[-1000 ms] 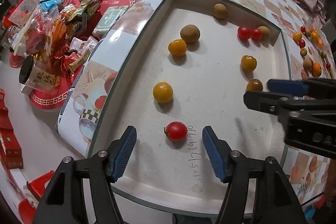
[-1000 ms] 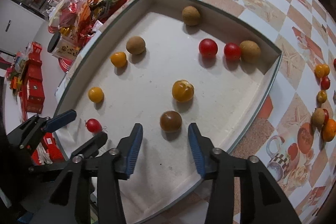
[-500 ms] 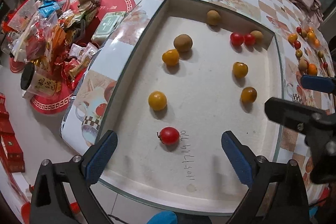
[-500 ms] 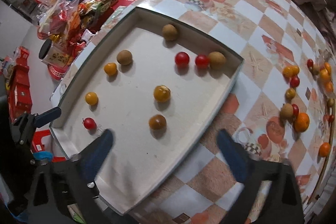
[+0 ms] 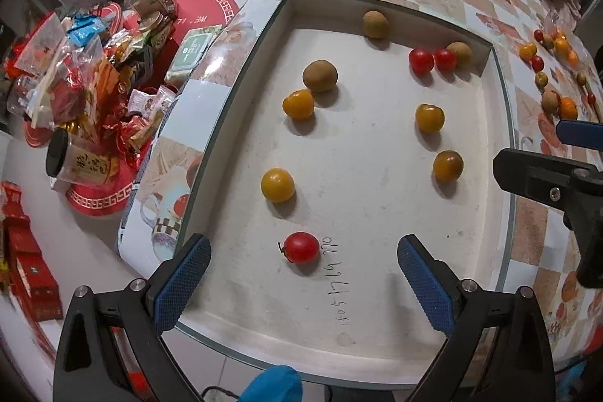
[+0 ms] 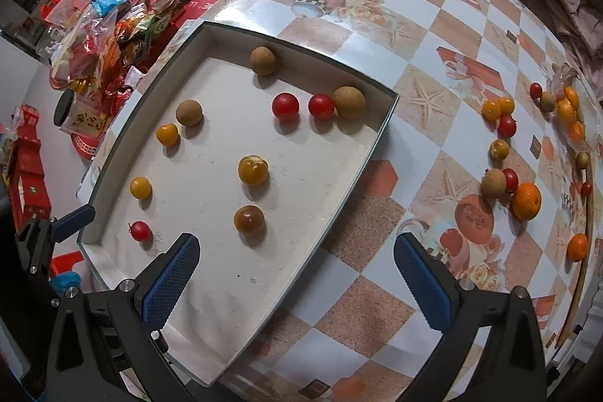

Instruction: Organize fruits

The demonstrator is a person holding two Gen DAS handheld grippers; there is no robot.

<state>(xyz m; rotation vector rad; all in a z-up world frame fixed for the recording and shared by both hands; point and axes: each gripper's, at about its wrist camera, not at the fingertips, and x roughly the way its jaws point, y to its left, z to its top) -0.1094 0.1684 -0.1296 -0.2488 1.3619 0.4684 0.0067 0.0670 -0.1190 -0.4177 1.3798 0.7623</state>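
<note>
Surfaces as I see them from my station:
- Tray [image 5: 241, 78]: matt, off-white, scuffed floor (ink scribble near the front edge).
- Tablecloth [image 6: 444, 25]: glossy checked plastic, catching glare.
- Cherry tomato [image 5: 300, 247]: smooth, shiny skin.
- Longan [image 6: 262, 60]: dull, rough brown shell.
- Finger pads [image 6: 171, 283]: blue, knurled rubber on black matt plastic arms, metal screws.
- Snack packets [image 5: 75, 70]: crinkled, shiny film.
</note>
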